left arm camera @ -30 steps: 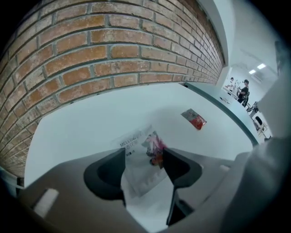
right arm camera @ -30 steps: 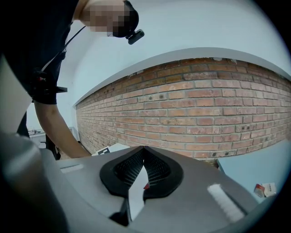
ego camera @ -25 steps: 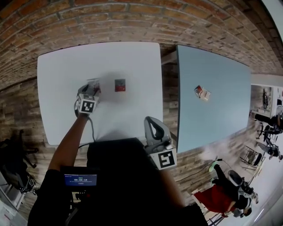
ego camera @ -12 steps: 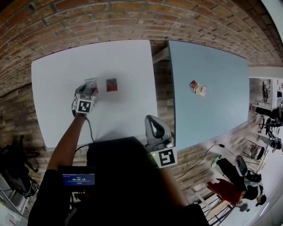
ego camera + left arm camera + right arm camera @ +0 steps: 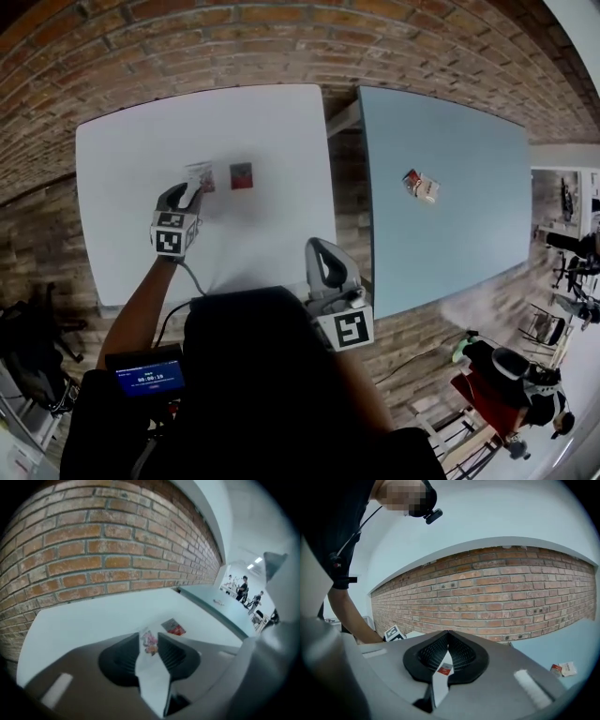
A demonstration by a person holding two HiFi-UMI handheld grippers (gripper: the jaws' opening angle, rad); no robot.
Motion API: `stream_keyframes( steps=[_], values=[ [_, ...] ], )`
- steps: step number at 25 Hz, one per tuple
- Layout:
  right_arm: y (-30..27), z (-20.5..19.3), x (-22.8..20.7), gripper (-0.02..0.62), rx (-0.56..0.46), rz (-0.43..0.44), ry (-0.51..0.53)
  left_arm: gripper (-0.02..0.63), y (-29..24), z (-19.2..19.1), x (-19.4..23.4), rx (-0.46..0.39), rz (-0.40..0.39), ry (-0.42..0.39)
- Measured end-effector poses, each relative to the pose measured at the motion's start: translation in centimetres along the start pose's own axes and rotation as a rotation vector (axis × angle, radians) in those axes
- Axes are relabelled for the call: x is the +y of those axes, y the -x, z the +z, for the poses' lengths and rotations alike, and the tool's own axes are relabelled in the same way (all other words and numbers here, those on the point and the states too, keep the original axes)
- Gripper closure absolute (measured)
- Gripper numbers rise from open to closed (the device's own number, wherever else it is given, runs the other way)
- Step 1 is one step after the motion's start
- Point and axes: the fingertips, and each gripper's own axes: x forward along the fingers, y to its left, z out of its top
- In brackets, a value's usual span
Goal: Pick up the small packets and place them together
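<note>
I pinch the white packet (image 5: 151, 667) edge-on in my left gripper (image 5: 149, 637), its jaws just closing; the film is light and limp. My right gripper (image 5: 447, 634) is closed and empty.

Print on far packets (image 5: 424, 187) illegible

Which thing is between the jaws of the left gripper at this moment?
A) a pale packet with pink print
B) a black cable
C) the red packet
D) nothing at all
A: the left gripper has just been closing its jaws, and they press on the pale packet, while the red packet lies apart on the white table.
</note>
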Motion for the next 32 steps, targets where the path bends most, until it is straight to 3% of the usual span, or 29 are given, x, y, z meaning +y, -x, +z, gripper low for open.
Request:
stream_keyframes(
  steps=[1, 2, 4, 5, 7, 9, 12, 17, 24, 32],
  values=[
    [0.1, 0.2, 0.2, 0.592, -0.011, 0.011, -0.010, 0.555, 1.8, 1.2, -1.3, -0.079, -0.059, 0.026],
    [0.2, 0.3, 0.3, 0.592, -0.023, 0.019, -0.018, 0.606, 3.8, 2.5, -2.9, -0.163, -0.145, 0.061],
    [0.5, 0.5, 0.4, 0.592, -0.041, 0.011, -0.022, 0.606, 8.2, 4.4, -6.1, -0.297, -0.292, 0.130],
    [0.6, 0.4, 0.3, 0.592, -0.047, -0.002, -0.021, 0.606, 10.2, 4.9, -7.0, -0.338, -0.306, 0.151],
    [0.6, 0.1, 0.5, 0.592, -0.051, 0.006, -0.032, 0.606, 14.0, 5.3, -7.4, -0.392, -0.242, 0.173],
    [0.3, 0.0, 1.5, 0.592, -0.064, 0.070, -0.050, 0.606, 17.5, 5.9, -7.4, -0.456, -0.163, 0.196],
    [-0.1, 0.9, 3.2, 0.594, -0.096, 0.165, -0.042, 0.606, 22.0, 7.8, -8.1, -0.601, -0.134, 0.241],
    [0.6, 3.6, 7.5, 0.594, -0.143, 0.273, -0.039, 0.606, 27.5, 9.1, -8.3, -0.717, -0.038, 0.194],
    [2.6, 4.4, 13.6, 0.592, -0.156, 0.269, 0.024, 0.606, 31.9, 7.4, -6.5, -0.779, 0.026, 0.198],
    [5.6, 4.5, 17.8, 0.592, -0.188, 0.134, 0.076, 0.606, 35.4, 3.6, -7.2, -0.782, 0.017, 0.165]
  ],
)
